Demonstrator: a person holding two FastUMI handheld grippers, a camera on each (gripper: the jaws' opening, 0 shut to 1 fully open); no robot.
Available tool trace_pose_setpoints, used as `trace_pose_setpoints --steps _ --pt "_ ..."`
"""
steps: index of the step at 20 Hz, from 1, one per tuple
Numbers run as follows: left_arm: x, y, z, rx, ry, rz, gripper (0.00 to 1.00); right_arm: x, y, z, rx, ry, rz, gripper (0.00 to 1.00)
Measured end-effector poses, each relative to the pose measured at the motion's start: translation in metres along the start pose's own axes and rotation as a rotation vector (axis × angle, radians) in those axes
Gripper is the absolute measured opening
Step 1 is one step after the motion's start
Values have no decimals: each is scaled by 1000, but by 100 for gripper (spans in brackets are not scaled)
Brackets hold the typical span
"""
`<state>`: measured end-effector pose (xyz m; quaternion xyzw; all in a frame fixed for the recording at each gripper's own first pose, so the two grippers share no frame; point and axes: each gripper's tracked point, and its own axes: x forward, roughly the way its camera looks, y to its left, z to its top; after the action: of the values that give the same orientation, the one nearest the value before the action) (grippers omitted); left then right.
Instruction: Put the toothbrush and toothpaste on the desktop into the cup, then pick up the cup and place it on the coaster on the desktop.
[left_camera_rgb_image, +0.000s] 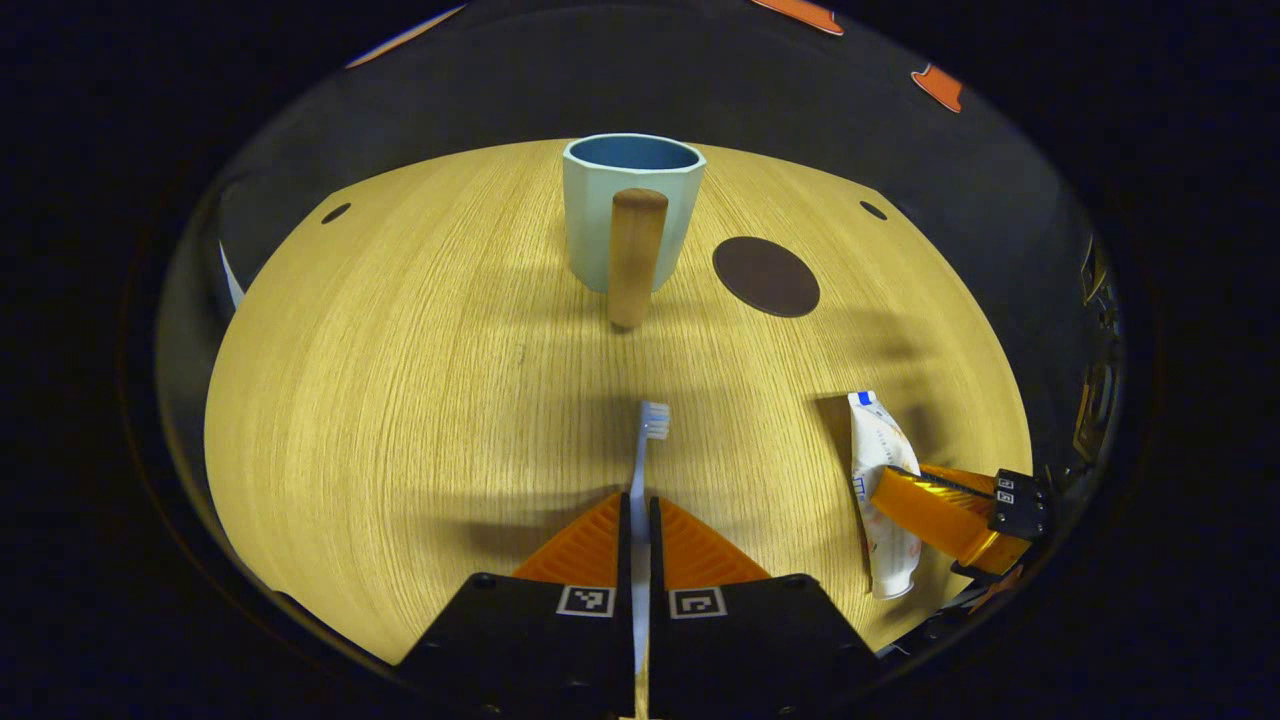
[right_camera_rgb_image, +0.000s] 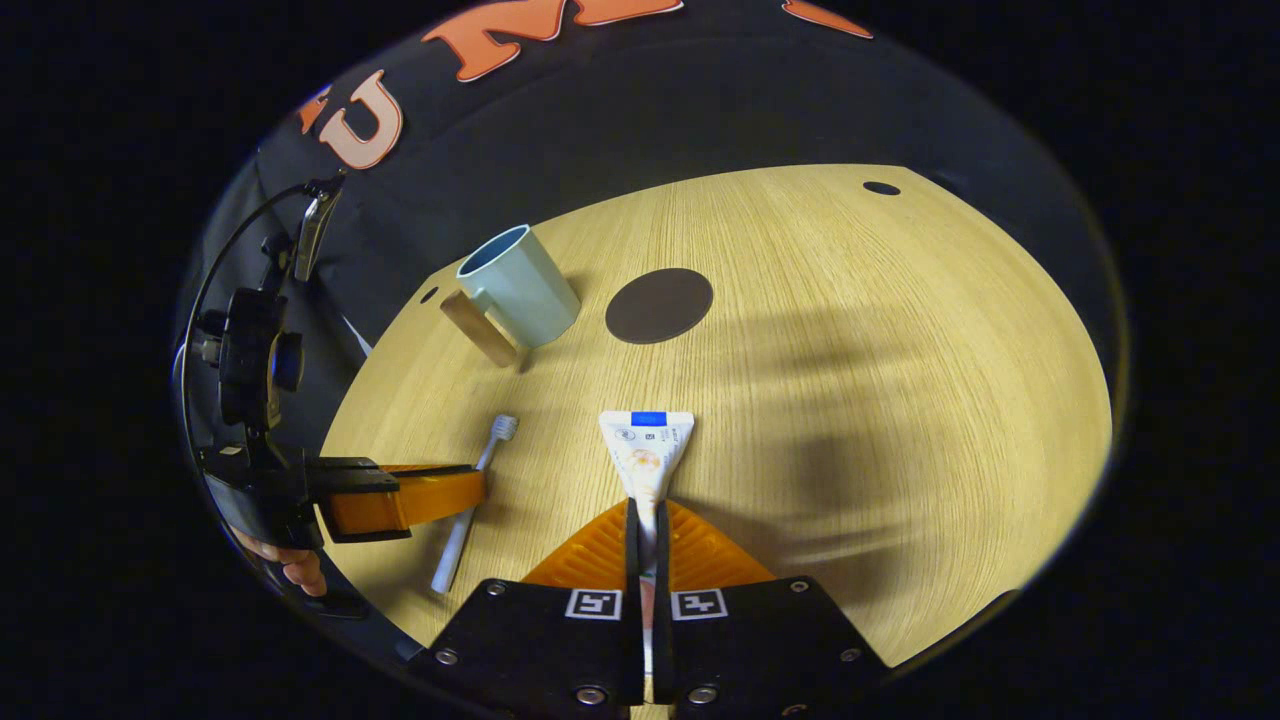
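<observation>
Both pick-ups look in hand: the left gripper (left_camera_rgb_image: 640, 520) is clamped on the toothbrush (left_camera_rgb_image: 645, 440), the right gripper (right_camera_rgb_image: 648, 525) on the toothpaste (right_camera_rgb_image: 645, 450), each low over the desk (left_camera_rgb_image: 400, 400), so next comes carrying them to the far cup (left_camera_rgb_image: 625, 205) left of the coaster (left_camera_rgb_image: 766, 276).

Bare desktop (left_camera_rgb_image: 400, 400) lies open between toothbrush (left_camera_rgb_image: 640, 470) and cup (left_camera_rgb_image: 632, 205); the cup's wooden handle (left_camera_rgb_image: 635, 255) projects forward.
</observation>
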<state>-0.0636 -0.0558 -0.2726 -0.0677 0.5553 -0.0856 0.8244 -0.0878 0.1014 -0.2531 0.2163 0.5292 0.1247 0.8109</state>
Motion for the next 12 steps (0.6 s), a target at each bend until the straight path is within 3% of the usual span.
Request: trace_pose_setpoints --steps 6,12 --pt "1 11 5 -11 -76 -21 5 -7 4 9 -56 -75 9 4" --pt "4 12 38 33 -258 -32 5 -35 20 29 -115 -177 48 4"
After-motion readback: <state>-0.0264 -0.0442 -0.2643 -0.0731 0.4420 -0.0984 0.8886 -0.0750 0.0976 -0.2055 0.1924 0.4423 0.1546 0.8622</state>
